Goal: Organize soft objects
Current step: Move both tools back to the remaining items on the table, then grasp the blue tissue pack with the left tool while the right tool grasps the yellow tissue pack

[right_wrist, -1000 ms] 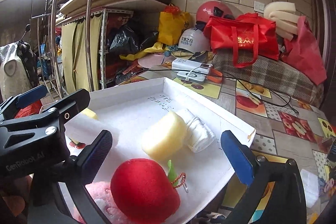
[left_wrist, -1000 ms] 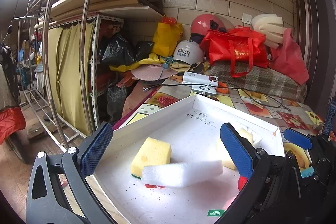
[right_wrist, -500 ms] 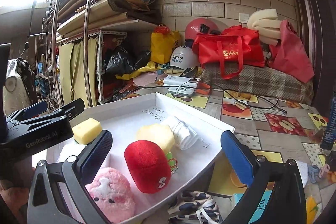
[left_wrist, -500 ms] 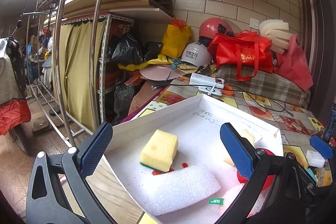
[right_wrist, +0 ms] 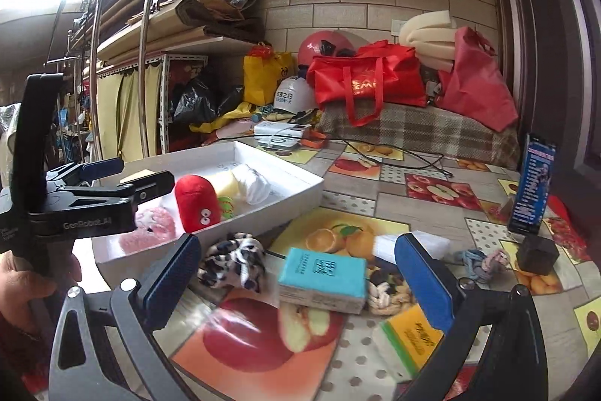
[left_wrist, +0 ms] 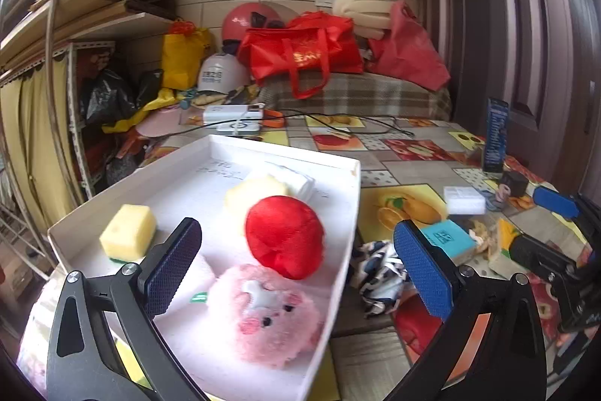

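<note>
A white tray (left_wrist: 210, 145) holds a red plush (left_wrist: 284, 236), a pink pig plush (left_wrist: 263, 314), a yellow sponge (left_wrist: 127, 236), a pale foam piece (left_wrist: 249, 194) and a white cloth. My left gripper (left_wrist: 296, 273) is open and empty above the tray's near right part. My right gripper (right_wrist: 300, 284) is open and empty above the table right of the tray (right_wrist: 285, 209), over a teal tissue pack (right_wrist: 323, 279) and beside a black-and-white scrunchie (right_wrist: 234, 262). The left gripper (right_wrist: 112, 177) shows in the right wrist view.
On the fruit-print tablecloth lie a white foam block (left_wrist: 464, 200), a yellow-green sponge (right_wrist: 409, 337), a braided scrunchie (right_wrist: 387, 292), hair ties (right_wrist: 477, 260), a black cube (right_wrist: 537, 254) and a blue box (right_wrist: 531, 183). Red bags, helmets and cables stand behind.
Both grippers have swung right. The left now looks over the tray's right end; the right has left the tray and hangs over the loose items on the table.
</note>
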`<state>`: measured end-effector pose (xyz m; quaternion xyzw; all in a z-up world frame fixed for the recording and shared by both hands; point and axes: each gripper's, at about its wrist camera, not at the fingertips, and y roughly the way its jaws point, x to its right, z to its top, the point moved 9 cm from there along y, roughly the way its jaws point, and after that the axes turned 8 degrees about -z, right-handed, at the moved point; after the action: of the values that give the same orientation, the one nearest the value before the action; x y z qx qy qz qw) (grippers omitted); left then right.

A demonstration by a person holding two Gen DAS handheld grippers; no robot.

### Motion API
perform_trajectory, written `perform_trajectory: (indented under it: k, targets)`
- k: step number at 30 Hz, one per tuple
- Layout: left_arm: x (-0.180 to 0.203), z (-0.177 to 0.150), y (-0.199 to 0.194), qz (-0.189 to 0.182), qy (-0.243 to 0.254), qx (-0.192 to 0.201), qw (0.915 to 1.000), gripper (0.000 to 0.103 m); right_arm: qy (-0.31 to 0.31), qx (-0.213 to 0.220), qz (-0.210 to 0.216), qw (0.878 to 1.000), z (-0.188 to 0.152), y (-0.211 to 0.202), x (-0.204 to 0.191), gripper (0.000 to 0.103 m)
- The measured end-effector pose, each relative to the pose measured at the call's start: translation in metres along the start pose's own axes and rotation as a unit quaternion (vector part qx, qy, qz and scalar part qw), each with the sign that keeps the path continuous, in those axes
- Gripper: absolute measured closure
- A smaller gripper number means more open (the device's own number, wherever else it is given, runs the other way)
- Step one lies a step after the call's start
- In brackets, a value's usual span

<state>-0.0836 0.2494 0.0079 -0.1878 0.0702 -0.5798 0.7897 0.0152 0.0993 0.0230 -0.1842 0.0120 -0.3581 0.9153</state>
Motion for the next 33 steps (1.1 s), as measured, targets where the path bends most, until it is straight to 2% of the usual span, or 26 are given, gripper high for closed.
perform_trajectory:
  k: [3,5,7,10,16,18,19,20,23,26,30,33]
  targets:
    - [0.042,-0.007,0.007,-0.07,0.025,-0.029,0.9969,0.0,0.005,-0.042,-0.012,0.999,-0.015,0.004,0.04,0.0]
    - [0.065,-0.012,0.012,-0.097,0.043,-0.049,0.9932,0.0,0.004,-0.073,-0.002,0.997,-0.025,0.01,0.059,0.0]
    - [0.082,-0.014,0.017,-0.102,0.06,-0.061,0.9911,0.0,-0.007,-0.105,0.007,0.994,-0.036,0.015,0.07,0.0]
    - [0.096,-0.017,0.023,-0.117,0.058,-0.076,0.9885,0.0,-0.015,-0.142,0.025,0.989,-0.048,0.025,0.075,0.0]
    - [0.111,-0.022,0.044,-0.13,0.06,-0.113,0.9832,0.0,-0.044,-0.221,0.067,0.972,-0.071,0.052,0.055,0.0]
    - [0.116,-0.021,0.056,-0.129,0.065,-0.122,0.982,0.0,-0.049,-0.233,0.072,0.969,-0.075,0.056,0.052,0.001]
    - [0.117,-0.019,0.062,-0.128,0.064,-0.123,0.982,0.0,-0.049,-0.237,0.075,0.967,-0.077,0.056,0.052,0.006]
    - [0.117,-0.017,0.069,-0.126,0.062,-0.124,0.9823,0.0,-0.047,-0.235,0.071,0.968,-0.077,0.054,0.054,0.026]
    - [0.117,-0.011,0.091,-0.125,0.054,-0.133,0.9816,0.0,-0.019,-0.217,0.054,0.974,-0.071,0.047,0.069,0.026]
    - [0.121,-0.011,0.112,-0.137,0.049,-0.156,0.977,0.0,0.056,-0.207,0.043,0.976,-0.067,0.042,0.098,0.026]
    - [0.132,-0.024,0.13,-0.153,0.059,-0.205,0.9649,0.0,0.145,-0.216,0.056,0.964,-0.072,0.045,0.124,0.026]
    - [0.144,-0.034,0.125,-0.174,0.07,-0.221,0.957,0.0,0.159,-0.214,0.066,0.962,-0.07,0.044,0.124,0.026]
